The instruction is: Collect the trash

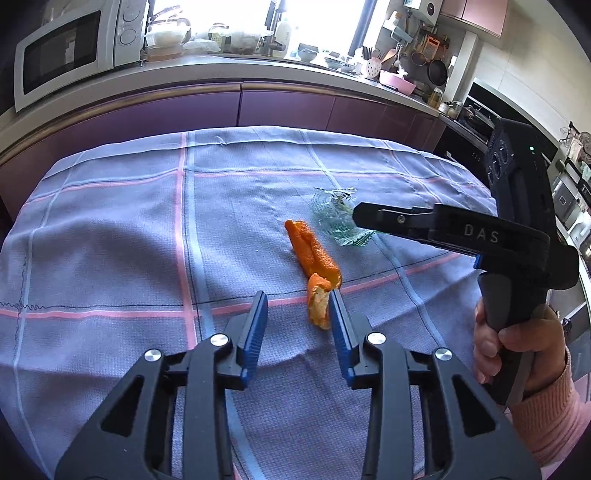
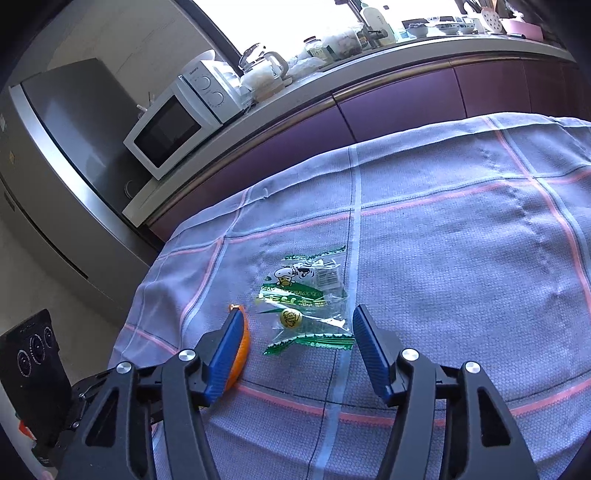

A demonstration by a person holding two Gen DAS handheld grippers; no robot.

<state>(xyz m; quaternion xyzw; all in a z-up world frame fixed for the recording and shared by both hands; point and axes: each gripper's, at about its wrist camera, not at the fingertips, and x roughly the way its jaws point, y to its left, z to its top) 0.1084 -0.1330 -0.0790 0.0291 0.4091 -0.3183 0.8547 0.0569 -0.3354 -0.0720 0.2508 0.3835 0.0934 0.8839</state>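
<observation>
The left gripper (image 1: 298, 297) hangs with jaws spread, its right finger just beside the curled orange peel (image 1: 313, 258) on the lilac checked tablecloth (image 1: 110, 229). The right gripper (image 2: 295, 314), likewise spread, brackets a clear green-printed plastic wrapper (image 2: 306, 302) lying next to the peel.

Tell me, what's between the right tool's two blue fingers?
The clear green-printed wrapper, lying flat on the checked tablecloth, as the right wrist view shows; the open right gripper isn't touching it.

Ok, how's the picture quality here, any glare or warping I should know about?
Left wrist view: the window is blown out white, and the counter edge bows from fisheye distortion. Right wrist view: same window glare at top, the scene tilts, yet the clear wrapper print stays sharp; dark vignette fills the corners.
</observation>
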